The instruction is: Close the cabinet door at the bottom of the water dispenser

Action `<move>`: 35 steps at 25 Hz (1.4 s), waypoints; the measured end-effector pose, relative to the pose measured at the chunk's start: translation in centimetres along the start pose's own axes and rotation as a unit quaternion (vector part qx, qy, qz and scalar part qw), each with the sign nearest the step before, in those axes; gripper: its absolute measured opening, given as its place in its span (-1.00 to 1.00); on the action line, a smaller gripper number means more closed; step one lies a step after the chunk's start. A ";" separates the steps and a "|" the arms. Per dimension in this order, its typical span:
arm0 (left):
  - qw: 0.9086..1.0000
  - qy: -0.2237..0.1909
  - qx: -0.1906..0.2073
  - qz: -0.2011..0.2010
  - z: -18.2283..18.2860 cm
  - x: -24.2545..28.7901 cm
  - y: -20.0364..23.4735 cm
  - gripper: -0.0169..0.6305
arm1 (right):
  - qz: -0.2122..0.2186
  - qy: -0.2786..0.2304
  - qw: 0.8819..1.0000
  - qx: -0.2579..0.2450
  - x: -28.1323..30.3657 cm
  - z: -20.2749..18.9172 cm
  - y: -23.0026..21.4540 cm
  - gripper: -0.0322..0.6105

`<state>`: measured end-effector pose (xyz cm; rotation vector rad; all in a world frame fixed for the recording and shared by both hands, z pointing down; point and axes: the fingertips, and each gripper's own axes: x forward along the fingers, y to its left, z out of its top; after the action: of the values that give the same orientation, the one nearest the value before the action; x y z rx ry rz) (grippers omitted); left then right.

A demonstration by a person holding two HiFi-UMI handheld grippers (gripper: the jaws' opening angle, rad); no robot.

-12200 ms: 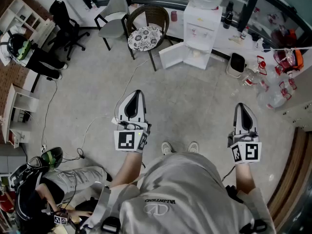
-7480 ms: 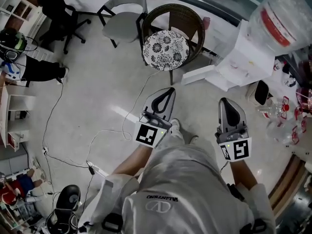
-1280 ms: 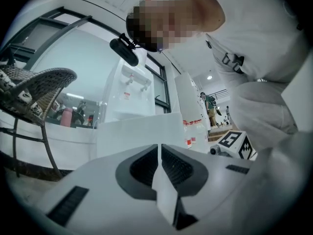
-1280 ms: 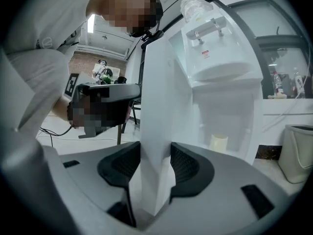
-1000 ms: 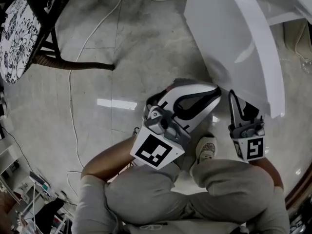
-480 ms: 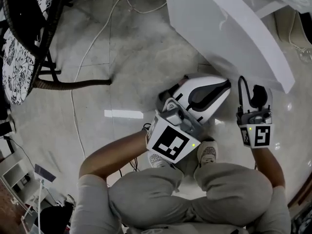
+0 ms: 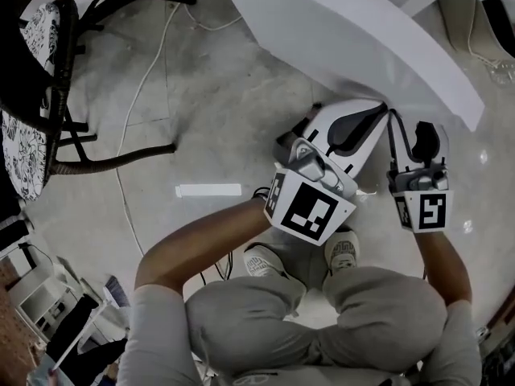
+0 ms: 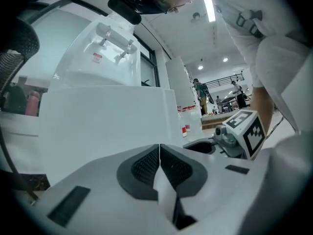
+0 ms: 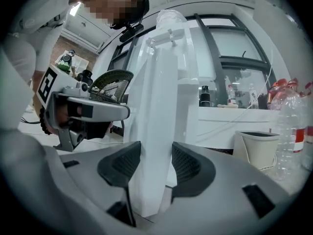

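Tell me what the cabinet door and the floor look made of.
Cabinet door: probably moulded plastic or painted sheet, smooth white with a soft glossy sheen.
Floor: looks like polished concrete or stone, mottled grey and mirroring a ceiling light strip.

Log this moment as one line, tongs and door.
left tongs: shut, empty, facing door | right tongs: open, just opened wider, door edge between them | door: not yet closed

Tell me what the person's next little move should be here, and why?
Probably swing the cabinet door toward the water dispenser. The door stands open, its free edge sits between the jaws of the right gripper, which have just been opening and do not clamp it, and the shut left gripper points at its face.
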<state>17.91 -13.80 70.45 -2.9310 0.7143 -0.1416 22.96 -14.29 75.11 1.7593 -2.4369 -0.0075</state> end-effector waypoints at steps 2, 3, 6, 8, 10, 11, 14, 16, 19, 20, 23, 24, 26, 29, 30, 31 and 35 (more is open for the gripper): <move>1.000 -0.003 0.002 -0.002 0.1 0.8 0.1 -0.91 | -0.010 0.000 1.000 -0.005 0.1 0.0 -0.8 -0.28; 1.000 -0.005 0.002 -0.002 0.2 1.1 0.2 -0.91 | -0.020 0.000 1.000 -0.005 0.3 -0.1 -1.3 -0.29; 1.000 -0.007 0.001 -0.002 0.1 1.8 0.7 -0.91 | -0.046 0.002 0.999 0.009 0.9 -0.3 -2.9 -0.39; 1.000 -0.008 0.001 -0.001 0.1 2.2 1.0 -0.91 | -0.050 0.003 0.999 0.017 1.3 -0.3 -3.5 -0.40; 1.000 -0.009 0.002 0.001 0.1 2.4 1.3 -0.91 | -0.052 0.001 0.999 0.012 1.7 -0.3 -4.1 -0.41; 1.000 -0.009 0.004 0.001 0.2 2.4 1.4 -0.91 | -0.053 -0.001 0.999 0.009 1.9 -0.3 -4.4 -0.42; 1.000 -0.006 0.011 0.003 0.1 2.6 1.7 -0.92 | -0.058 -0.005 0.998 0.009 2.6 -0.4 -5.2 -0.44; 1.000 -0.004 0.015 0.004 0.1 2.9 1.8 -0.92 | -0.064 -0.007 0.998 0.007 3.0 -0.4 -5.9 -0.46; 1.000 -0.006 0.019 0.009 0.4 2.8 2.2 -0.92 | -0.073 -0.012 0.997 0.003 4.1 -0.4 -7.0 -0.47; 1.000 -0.006 0.021 0.012 0.5 2.6 2.4 -0.92 | -0.075 -0.013 0.997 0.002 4.5 -0.4 -7.4 -0.48; 1.000 -0.006 0.022 0.021 0.8 1.7 3.0 -0.92 | -0.081 -0.015 0.997 -0.001 5.9 -0.3 -8.6 -0.49; 0.999 -0.007 0.022 0.023 0.9 1.5 3.2 -0.92 | -0.083 -0.016 0.996 -0.002 6.2 -0.3 -9.0 -0.49; 0.999 -0.009 0.024 0.028 1.1 1.0 3.6 -0.92 | -0.088 -0.016 0.996 -0.003 6.8 -0.3 -9.7 -0.50; 0.999 -0.010 0.028 0.036 1.2 0.5 4.2 -0.92 | -0.092 -0.015 0.996 -0.003 7.6 -0.3 -10.1 -0.50; 0.999 -0.008 0.027 0.039 1.1 0.4 4.4 -0.92 | -0.092 -0.014 0.996 -0.004 7.8 -0.3 -10.2 -0.51; 0.999 -0.007 0.025 0.043 1.0 0.4 4.6 -0.92 | -0.092 -0.014 0.996 -0.005 8.0 -0.3 -10.3 -0.51; 0.998 0.001 0.012 0.061 0.7 0.7 5.5 -0.92 | -0.096 -0.014 0.995 -0.009 8.5 -0.3 -10.5 -0.51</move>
<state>16.10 -18.87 68.99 -2.8554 0.8826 -0.1410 30.31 -25.63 75.48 1.9918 -2.2671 -0.0724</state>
